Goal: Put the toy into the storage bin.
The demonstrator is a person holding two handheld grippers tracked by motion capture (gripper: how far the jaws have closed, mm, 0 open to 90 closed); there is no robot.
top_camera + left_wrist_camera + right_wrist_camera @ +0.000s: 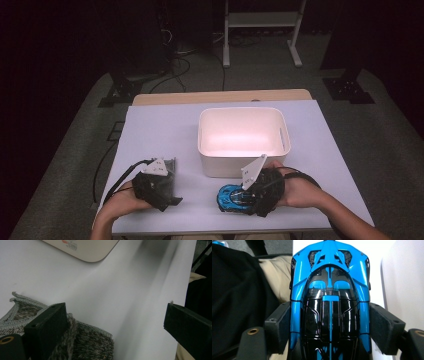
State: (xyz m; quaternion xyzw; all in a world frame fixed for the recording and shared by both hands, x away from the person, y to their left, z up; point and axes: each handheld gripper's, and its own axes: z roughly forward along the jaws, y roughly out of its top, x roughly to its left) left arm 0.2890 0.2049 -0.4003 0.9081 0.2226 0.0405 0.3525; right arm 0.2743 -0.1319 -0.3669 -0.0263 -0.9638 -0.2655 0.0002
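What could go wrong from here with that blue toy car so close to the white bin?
The right claw grips the blue toy car only by its glossy sides, so it could slip or twist out. The white bin has its wall just beyond, so a low carry might knock the car against the rim. The left claw stands open over the grey knitted cloth, and one jaw could snag the cloth.

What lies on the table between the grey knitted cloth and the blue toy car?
Nothing: in the high view, the table is bare between the grey knitted cloth and the blue toy car.
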